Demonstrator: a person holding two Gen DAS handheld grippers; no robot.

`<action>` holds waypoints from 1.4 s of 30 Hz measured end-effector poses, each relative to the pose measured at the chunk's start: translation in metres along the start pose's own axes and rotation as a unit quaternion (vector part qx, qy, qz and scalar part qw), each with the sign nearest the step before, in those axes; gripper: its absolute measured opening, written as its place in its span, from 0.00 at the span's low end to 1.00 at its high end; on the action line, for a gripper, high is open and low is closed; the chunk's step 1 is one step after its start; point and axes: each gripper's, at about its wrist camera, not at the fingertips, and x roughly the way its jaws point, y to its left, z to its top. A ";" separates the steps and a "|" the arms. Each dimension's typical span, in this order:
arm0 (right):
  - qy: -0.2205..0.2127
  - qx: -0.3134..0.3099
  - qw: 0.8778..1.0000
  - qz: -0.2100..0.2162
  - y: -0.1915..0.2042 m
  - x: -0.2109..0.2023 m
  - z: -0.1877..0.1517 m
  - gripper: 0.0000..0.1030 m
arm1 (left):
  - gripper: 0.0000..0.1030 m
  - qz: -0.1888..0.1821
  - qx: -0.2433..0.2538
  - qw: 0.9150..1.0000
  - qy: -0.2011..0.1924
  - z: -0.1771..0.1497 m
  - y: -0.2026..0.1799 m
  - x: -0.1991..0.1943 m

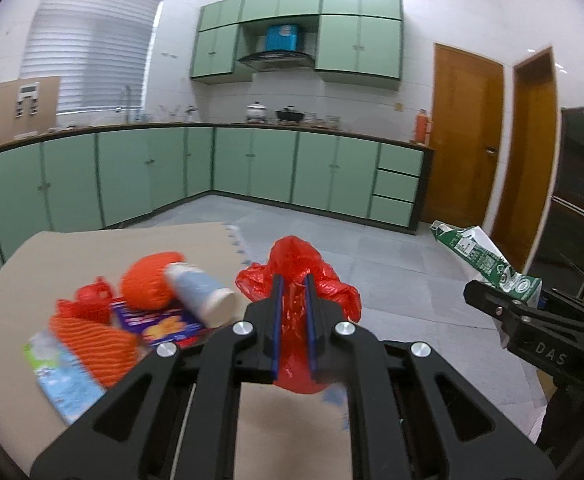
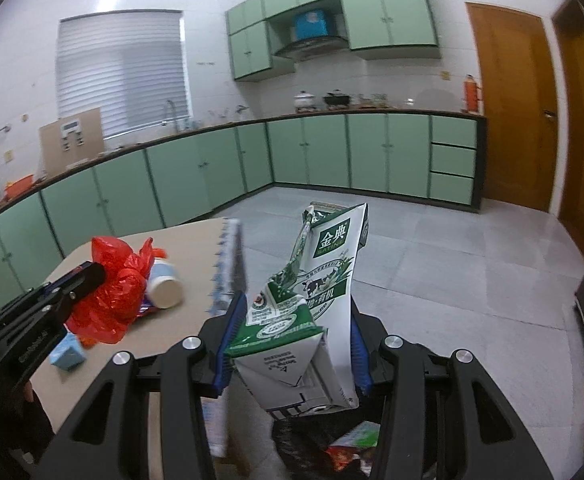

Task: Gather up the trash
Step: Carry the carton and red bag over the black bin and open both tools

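My left gripper (image 1: 293, 280) is shut on a crumpled red plastic bag (image 1: 296, 264) and holds it above the tan table (image 1: 23, 360); it also shows in the right wrist view (image 2: 109, 296). My right gripper (image 2: 292, 320) is shut on a crushed green and white milk carton (image 2: 320, 292), held over a black trash bag (image 2: 312, 448) with wrappers inside. The carton also shows at the right of the left wrist view (image 1: 488, 258). More trash lies on the table: orange foam nets (image 1: 103, 340), a white bottle (image 1: 203, 294), a purple wrapper (image 1: 159, 322) and a light blue carton (image 1: 63, 376).
The table edge (image 2: 227, 264) runs beside the trash bag. Green kitchen cabinets (image 1: 251, 168) line the far walls over a grey tile floor (image 1: 392, 264). Wooden doors (image 1: 464, 132) stand at the right.
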 end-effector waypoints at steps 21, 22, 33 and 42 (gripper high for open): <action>0.054 0.035 0.996 -0.055 -0.106 0.050 -0.025 0.46 | 0.10 -0.070 0.023 0.996 0.059 -0.022 -0.097 0.107; 0.059 0.037 0.996 -0.055 -0.110 0.053 -0.027 0.46 | 0.13 -0.072 0.023 0.995 0.069 -0.025 -0.098 0.114; 0.071 0.047 0.994 -0.070 -0.118 0.053 -0.040 0.74 | 0.54 -0.064 -0.001 0.995 0.081 -0.020 -0.087 0.115; 0.012 0.016 0.998 -0.051 -0.073 0.029 -0.013 0.94 | 0.75 -0.017 0.003 1.000 0.024 0.003 -0.044 0.057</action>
